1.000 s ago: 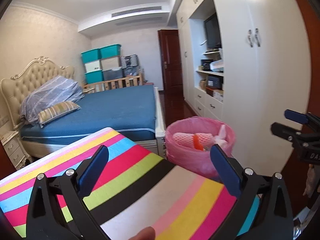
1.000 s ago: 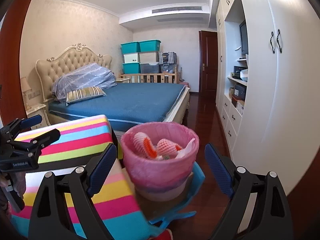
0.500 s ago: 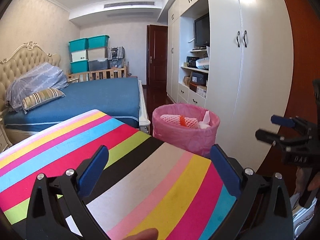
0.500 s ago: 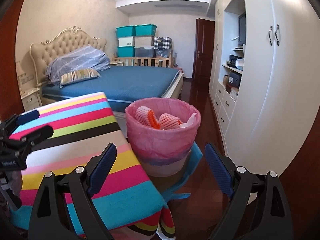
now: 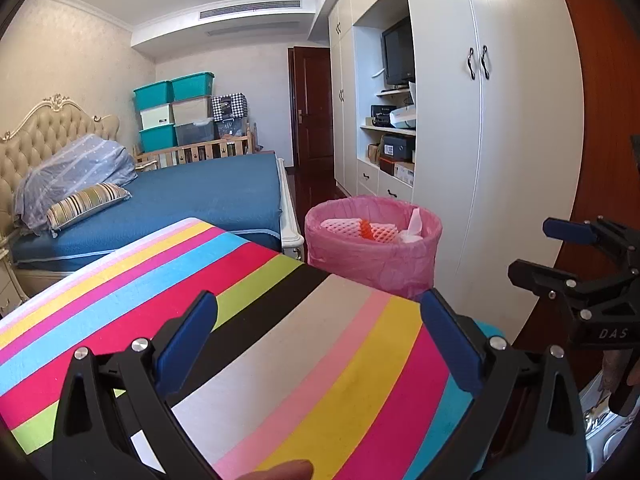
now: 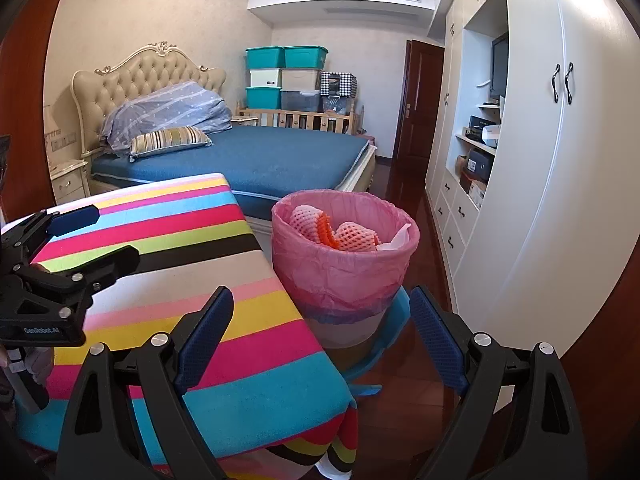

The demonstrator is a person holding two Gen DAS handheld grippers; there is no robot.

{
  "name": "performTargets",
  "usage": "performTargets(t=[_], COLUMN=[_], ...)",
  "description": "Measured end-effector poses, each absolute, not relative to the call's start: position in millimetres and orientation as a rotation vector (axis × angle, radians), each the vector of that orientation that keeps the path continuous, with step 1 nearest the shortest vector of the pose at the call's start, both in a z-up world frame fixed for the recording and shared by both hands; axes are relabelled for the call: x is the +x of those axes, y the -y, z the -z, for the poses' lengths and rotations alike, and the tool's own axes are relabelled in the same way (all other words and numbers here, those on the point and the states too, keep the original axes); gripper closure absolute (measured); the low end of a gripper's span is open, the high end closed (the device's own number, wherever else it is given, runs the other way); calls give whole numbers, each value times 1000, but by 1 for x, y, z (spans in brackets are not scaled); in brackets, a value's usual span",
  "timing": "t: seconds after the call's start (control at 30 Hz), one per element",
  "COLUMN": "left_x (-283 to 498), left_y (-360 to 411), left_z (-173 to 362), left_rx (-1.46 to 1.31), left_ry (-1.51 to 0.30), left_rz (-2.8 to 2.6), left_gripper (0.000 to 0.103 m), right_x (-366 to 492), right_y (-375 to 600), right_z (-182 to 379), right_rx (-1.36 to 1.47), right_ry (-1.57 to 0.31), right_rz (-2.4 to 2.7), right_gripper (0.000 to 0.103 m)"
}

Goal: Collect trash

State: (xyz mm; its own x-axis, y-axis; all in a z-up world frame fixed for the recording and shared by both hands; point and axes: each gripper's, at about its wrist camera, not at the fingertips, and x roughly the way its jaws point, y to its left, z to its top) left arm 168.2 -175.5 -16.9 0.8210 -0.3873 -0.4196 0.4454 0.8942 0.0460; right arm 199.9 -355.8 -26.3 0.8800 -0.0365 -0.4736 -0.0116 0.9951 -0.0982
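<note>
A bin with a pink liner (image 5: 374, 258) (image 6: 344, 276) stands on the floor beside the table's far right corner. It holds pink foam fruit nets (image 6: 354, 232), an orange piece and a white tissue (image 5: 414, 226). My left gripper (image 5: 320, 340) hovers open over the striped tablecloth (image 5: 280, 344) with nothing between its blue pads. My right gripper (image 6: 322, 334) is open and empty too, above the table's right edge, with the bin just ahead. Each gripper shows in the other's view, the right gripper (image 5: 572, 264) at the right edge and the left gripper (image 6: 80, 240) at the left edge.
A bed with a blue cover (image 6: 256, 156) lies beyond the table. White wardrobes and shelves (image 6: 552, 160) line the right wall. Dark wooden floor (image 6: 408, 204) runs between bed and wardrobes to a brown door (image 6: 420, 96). A blue chair seat (image 6: 392, 332) sits under the bin.
Both views have shifted: the striped table now fills more of each picture and the bin sits a little farther off. The right gripper has come further into the left wrist view. Both stay open.
</note>
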Motion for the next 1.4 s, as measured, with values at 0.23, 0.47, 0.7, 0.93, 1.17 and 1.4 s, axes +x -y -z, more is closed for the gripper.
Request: performTargets(t=[0.23,0.47,0.7,0.93,1.17,1.4], left_x=[172,172,168,163,161,162], left_y=[171,173,169,167,165,165], left_z=[19,19,18,16,14,15], left_rx=[143,146,126,110,100,99], left_ry=[-426,-414,-371,-341,-327,-325], left_rz=[434,441,434,432,431,431], left_gripper=[5,5,5,5,5,5], right_x=[199,197,194,191,188,191], right_y=[356,359,361,359,353,352], right_z=[30,30,32,30,28,30], right_rx=[-91,-78,-59,-71,-96,-93], right_ry=[-499,-487,-468,-436,-414,-420], right_rz=[13,20,22,30,32,28], right_gripper=[19,19,19,19,19,19])
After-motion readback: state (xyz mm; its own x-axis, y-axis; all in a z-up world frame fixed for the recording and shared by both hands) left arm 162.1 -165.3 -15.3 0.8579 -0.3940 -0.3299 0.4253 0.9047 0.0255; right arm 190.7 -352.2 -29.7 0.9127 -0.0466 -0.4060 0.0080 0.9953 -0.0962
